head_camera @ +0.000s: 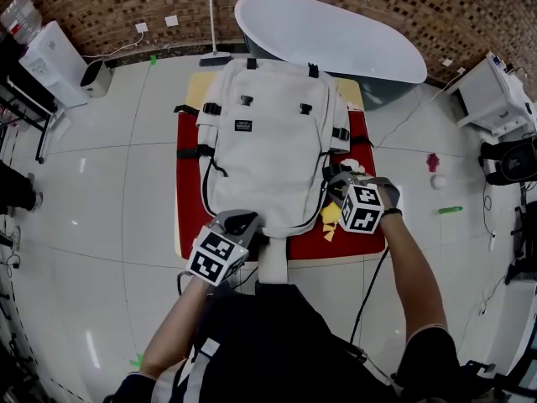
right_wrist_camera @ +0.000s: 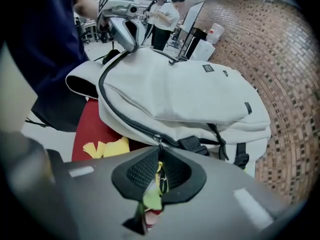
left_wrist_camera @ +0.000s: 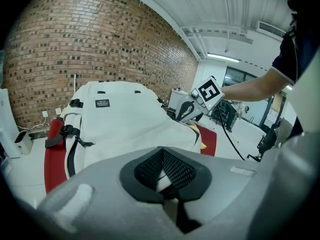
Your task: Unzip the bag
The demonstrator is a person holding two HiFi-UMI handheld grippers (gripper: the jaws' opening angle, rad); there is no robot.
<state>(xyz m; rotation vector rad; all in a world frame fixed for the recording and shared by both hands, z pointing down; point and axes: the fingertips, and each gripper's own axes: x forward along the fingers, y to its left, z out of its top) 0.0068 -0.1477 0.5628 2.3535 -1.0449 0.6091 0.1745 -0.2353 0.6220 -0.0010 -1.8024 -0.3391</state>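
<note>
Off-white backpack flat on red mat; both grippers at its near end, zip not visibly opened.
Bag lies lengthwise, near to far, between the two hands. Right gripper is at the bag's right near corner, jaws pinched narrow on the zipper pull, which hangs straight down from the slider just above the pads. Left gripper is at the middle of the near edge, jaws almost together on a fold of the bag's pale fabric, apparently as an anchor. Zipper track runs from the slider leftward, curving round the near end toward the left gripper. Judgement: the right hand does the pulling, and the draw should follow that curve, not go straight out, while the left holds the fabric taut.
</note>
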